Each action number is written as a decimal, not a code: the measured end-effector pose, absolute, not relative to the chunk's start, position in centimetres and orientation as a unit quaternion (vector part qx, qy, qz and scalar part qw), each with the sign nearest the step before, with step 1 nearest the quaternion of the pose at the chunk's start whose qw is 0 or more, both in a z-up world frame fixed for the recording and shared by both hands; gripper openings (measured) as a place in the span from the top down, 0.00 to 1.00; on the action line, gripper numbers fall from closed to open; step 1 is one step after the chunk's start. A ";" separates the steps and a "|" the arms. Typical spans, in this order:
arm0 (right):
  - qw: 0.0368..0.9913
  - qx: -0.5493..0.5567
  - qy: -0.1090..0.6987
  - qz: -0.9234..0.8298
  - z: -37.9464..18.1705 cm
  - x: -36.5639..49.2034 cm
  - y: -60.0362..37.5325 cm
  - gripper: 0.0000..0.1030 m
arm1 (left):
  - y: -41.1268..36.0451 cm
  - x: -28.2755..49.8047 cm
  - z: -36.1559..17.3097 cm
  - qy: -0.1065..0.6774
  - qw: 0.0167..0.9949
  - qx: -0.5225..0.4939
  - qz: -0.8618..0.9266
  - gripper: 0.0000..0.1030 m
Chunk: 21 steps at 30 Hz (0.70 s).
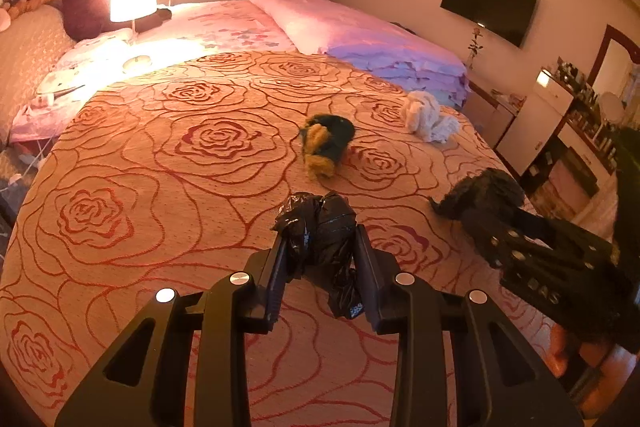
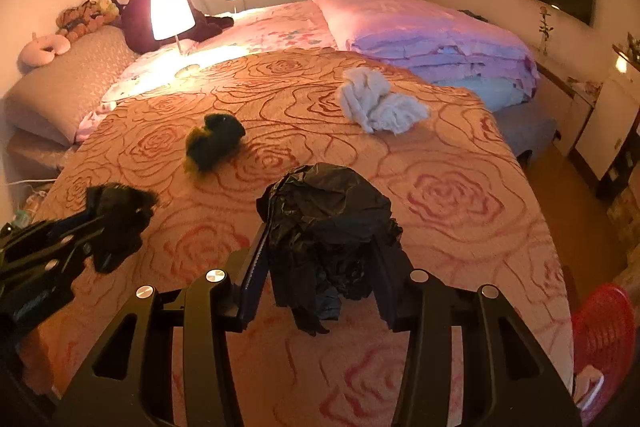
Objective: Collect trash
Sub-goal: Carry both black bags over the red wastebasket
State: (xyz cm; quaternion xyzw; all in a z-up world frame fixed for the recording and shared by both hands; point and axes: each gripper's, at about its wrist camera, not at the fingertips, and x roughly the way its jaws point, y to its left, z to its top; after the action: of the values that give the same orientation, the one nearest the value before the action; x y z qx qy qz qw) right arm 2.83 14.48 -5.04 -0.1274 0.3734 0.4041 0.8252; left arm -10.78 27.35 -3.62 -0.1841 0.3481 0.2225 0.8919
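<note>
1. Left wrist view: my left tongs [image 1: 320, 239] are clamped on a black bag wad [image 1: 320, 227], held up over the bedspread [image 1: 160, 155]. Fingers press it from both sides, a tail of plastic dangling below.

2. Right wrist view: my right tongs [image 2: 324, 247] grip a second, bigger black wad [image 2: 328, 223], also lifted clear of the cover. So both tongs are full, and I judge the pick-up step done for these two pieces.

3. More trash on the bed: a dark and yellow fuzzy lump [image 2: 214, 145] mid-cover, and a white crumpled wad [image 2: 376, 105] further back near the folded quilt [image 2: 432, 35]. Neither is touched.

4. Next move, as I read it: carry both wads to a bin and let go. A red basket [image 2: 604, 331] shows at the right edge on the floor beside the bed; that looks the likely drop spot, though I can't be sure it's the bin.

5. That calls for swinging right and down off the bed edge without the loose tails snagging, then opening over the rim.

6. Hard to make out: the basket is cut off by the frame, its inside mostly unseen. Each wad hides the fingertips holding it, so how deep the grip sits I can't tell. The fuzzy lump's nature is unclear: toy or rubbish, I can't say.
</note>
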 end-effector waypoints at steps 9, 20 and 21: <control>0.836 -0.116 0.362 0.397 -4.3 1.0 10.4 0.57 | 24.9 -10.2 -3.4 0.353 0.898 -0.166 0.205 0.71; 0.850 -0.084 0.366 0.369 -4.1 0.6 6.3 0.57 | 22.0 -9.9 -2.8 0.352 0.906 -0.146 0.182 0.71; 0.852 -0.080 0.367 0.364 -4.1 0.6 5.8 0.57 | 21.8 -9.8 -2.7 0.352 0.907 -0.144 0.180 0.71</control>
State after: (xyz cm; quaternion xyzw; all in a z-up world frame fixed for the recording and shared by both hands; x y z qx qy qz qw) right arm 0.63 5.80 -4.10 -0.0800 0.3674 0.3643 0.8520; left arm -9.84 21.75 -2.69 -0.1438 0.3523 0.1797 0.9071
